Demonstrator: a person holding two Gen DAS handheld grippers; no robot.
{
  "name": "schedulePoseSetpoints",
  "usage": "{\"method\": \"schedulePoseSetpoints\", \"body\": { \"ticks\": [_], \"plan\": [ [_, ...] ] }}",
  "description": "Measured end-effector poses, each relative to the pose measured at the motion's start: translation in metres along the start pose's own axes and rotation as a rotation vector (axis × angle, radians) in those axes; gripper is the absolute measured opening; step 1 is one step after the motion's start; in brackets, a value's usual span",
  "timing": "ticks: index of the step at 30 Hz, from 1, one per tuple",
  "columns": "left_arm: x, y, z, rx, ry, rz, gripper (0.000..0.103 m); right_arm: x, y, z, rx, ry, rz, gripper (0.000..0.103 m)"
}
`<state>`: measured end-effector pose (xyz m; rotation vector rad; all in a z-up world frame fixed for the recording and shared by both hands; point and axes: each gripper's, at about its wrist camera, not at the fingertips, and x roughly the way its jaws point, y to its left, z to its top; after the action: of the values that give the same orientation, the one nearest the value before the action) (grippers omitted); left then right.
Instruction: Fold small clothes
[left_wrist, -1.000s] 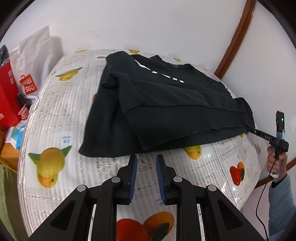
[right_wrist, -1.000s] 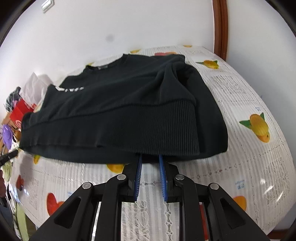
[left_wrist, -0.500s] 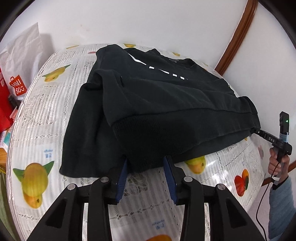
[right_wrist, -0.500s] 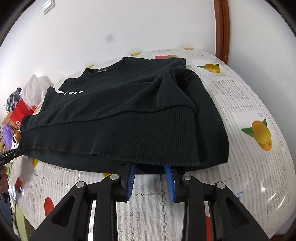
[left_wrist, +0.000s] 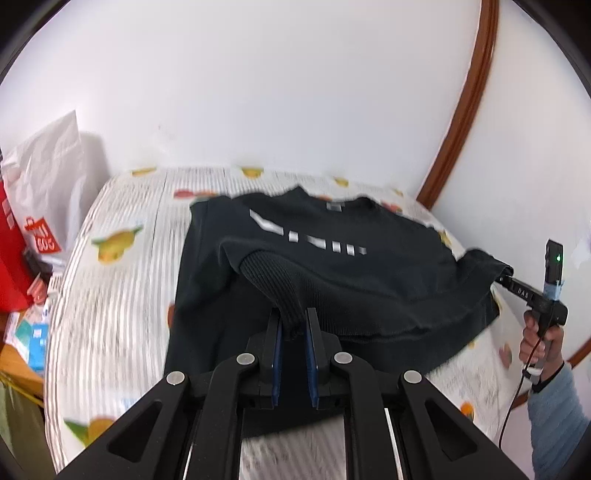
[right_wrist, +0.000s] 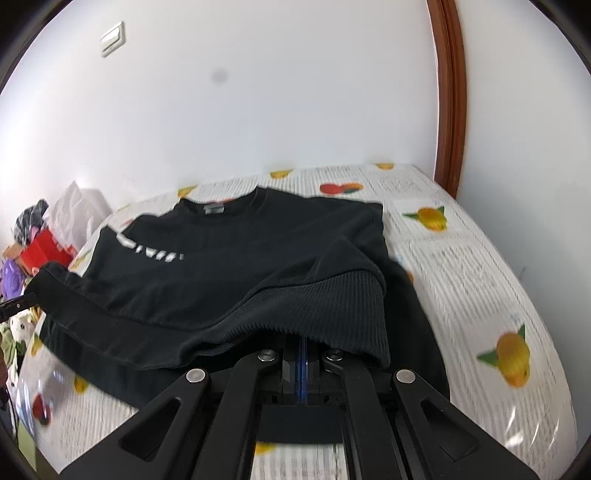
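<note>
A black sweatshirt (left_wrist: 332, 266) with white lettering lies chest-up on the fruit-print tablecloth (left_wrist: 110, 295). My left gripper (left_wrist: 293, 325) has its jaws closing tight on the ribbed hem near one lower corner, with the cloth pinched between the blue pads and raised off the table. In the right wrist view the sweatshirt (right_wrist: 240, 258) drapes over my right gripper (right_wrist: 303, 345), whose pads are together on the hem's other corner. The right gripper (left_wrist: 508, 277) also shows in the left wrist view, holding that corner up. The left gripper's tip (right_wrist: 18, 304) shows at the far left.
A white bag (left_wrist: 48, 184) and a red bag (left_wrist: 11, 258) stand past the table's left edge. A white wall and a brown door frame (left_wrist: 461, 122) close the back and right. A person's hand (left_wrist: 539, 339) holds the right gripper. Clutter (right_wrist: 40, 247) is piled at left.
Both grippers opened, slid onto the hem, then closed on it. Both have risen, lifting the hem's two corners off the table, and the views now tilt higher up the wall.
</note>
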<state>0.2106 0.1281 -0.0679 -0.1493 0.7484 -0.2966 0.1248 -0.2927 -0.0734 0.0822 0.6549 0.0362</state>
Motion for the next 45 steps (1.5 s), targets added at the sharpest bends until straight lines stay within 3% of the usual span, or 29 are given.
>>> {"method": "schedulePoseSetpoints", "body": {
  "ticks": [8,18,20,21,22,24,31,34,35,37,42,45],
  "plan": [
    [0.034,0.011,0.038,-0.028,-0.028,0.033,0.011,0.029,-0.009,0.043,0.064,-0.025,0.001,0.000],
    [0.084,0.030,0.064,-0.091,-0.006,0.049,0.014,0.094,-0.013,0.059,0.061,0.102,-0.039,0.002],
    [0.090,0.032,0.070,-0.096,-0.011,0.033,0.016,0.102,-0.018,0.062,0.073,0.127,-0.021,0.013],
    [0.091,0.032,0.073,-0.100,-0.015,0.017,0.023,0.105,-0.020,0.064,0.079,0.133,-0.010,0.020],
    [0.092,0.031,0.076,-0.098,-0.018,-0.007,0.035,0.108,-0.022,0.066,0.083,0.143,-0.003,0.037],
    [0.090,0.027,0.079,-0.082,-0.036,-0.050,0.050,0.114,-0.022,0.069,0.076,0.158,0.009,0.047],
    [0.072,0.030,0.075,-0.051,-0.076,-0.049,0.058,0.147,-0.009,0.070,-0.022,0.245,0.044,0.047],
    [0.068,0.037,0.070,-0.060,-0.071,-0.043,0.060,0.157,0.001,0.067,-0.077,0.255,0.035,0.034],
    [0.070,0.040,0.068,-0.065,-0.054,-0.033,0.060,0.157,0.005,0.067,-0.109,0.240,0.012,0.024],
    [0.073,0.043,0.064,-0.062,-0.026,-0.012,0.060,0.149,0.009,0.070,-0.137,0.189,0.007,0.016],
    [0.080,0.052,0.060,-0.033,0.012,0.021,0.060,0.110,-0.020,0.084,0.022,-0.004,0.021,0.015],
    [0.094,0.053,0.062,0.012,0.059,0.079,0.058,0.105,-0.033,0.089,0.091,-0.037,0.001,0.015]
  ]
}}
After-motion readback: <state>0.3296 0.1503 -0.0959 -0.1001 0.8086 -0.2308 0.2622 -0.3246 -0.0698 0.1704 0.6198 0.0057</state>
